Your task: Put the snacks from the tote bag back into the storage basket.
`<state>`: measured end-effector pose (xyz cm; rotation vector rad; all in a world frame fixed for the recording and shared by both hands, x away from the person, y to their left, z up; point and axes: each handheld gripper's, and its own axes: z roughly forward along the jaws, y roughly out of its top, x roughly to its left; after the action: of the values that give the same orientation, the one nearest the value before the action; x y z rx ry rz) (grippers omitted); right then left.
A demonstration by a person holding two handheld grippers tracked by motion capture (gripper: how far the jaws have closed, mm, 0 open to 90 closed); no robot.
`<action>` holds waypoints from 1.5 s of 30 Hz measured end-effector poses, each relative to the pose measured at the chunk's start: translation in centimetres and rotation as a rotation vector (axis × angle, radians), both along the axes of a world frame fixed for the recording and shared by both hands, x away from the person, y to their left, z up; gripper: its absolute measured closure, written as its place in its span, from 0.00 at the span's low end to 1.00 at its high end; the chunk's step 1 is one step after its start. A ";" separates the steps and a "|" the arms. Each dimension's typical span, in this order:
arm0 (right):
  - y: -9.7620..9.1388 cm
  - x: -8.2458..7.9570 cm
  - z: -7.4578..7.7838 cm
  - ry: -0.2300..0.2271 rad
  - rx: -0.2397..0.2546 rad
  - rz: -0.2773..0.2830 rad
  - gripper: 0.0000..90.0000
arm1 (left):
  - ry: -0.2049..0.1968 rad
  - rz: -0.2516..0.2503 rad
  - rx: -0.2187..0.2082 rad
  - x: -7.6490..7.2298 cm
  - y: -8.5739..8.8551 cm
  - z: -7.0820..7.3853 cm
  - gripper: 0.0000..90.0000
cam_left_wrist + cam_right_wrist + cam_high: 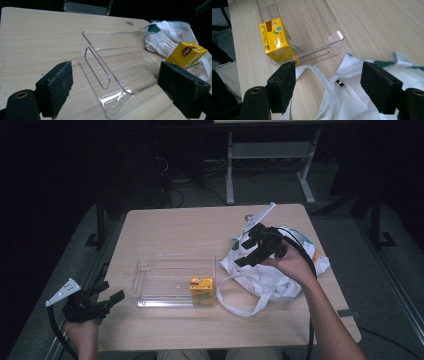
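the right claw point(248, 249) hovers over the white cloth bag point(265, 272), its jaws apart with nothing between them. in the right gripper view the bag lies just under the pads, with its strap point(322, 77) looping toward the clear tray point(172, 280). the work seems to be taking things out of the bag and into the tray, where one yellow juice carton point(201, 290) already stands at the end nearest the bag.

to do this step well, i think the right claw must come down on the opening of the bag, not on the strap, and pinch one layer of cloth only (a small dark metal piece point(340, 83) on the cloth may mark the mouth). lifting slowly will keep the bag from dragging against the tray.

the left claw point(111, 292) waits at the far end of the tray from the bag, jaws also wide apart and empty; it could hold the bag or steady the tray if it slides.

the table point(190, 227) is pale wood, smooth, with a small hole point(129, 23) beyond the tray. behind the table the room is dark, with a grey floor, cables and white metal legs of another stand point(230, 175).
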<state>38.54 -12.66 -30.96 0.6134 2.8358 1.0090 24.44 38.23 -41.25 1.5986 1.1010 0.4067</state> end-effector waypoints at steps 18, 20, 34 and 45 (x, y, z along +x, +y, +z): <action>-5.2 -1.5 -1.5 0.018 0.040 -0.118 0.31 | 0.009 -0.013 0.017 0.2 -0.5 -0.1 0.14; -5.7 -1.6 -1.6 0.015 0.048 -0.124 0.31 | 0.010 -0.014 0.016 0.2 -0.5 -0.1 0.14; -8.0 -2.8 -2.2 0.017 0.058 -0.170 0.30 | 0.014 -0.013 0.010 0.1 -0.5 -0.2 0.14; -9.5 -3.7 -3.8 0.033 0.077 -0.199 0.31 | 0.018 -0.018 0.004 0.2 -0.6 -0.3 0.14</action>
<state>34.81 -22.17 -34.71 0.9066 2.7060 1.0851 24.62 37.65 -41.51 1.6170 1.0999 0.3832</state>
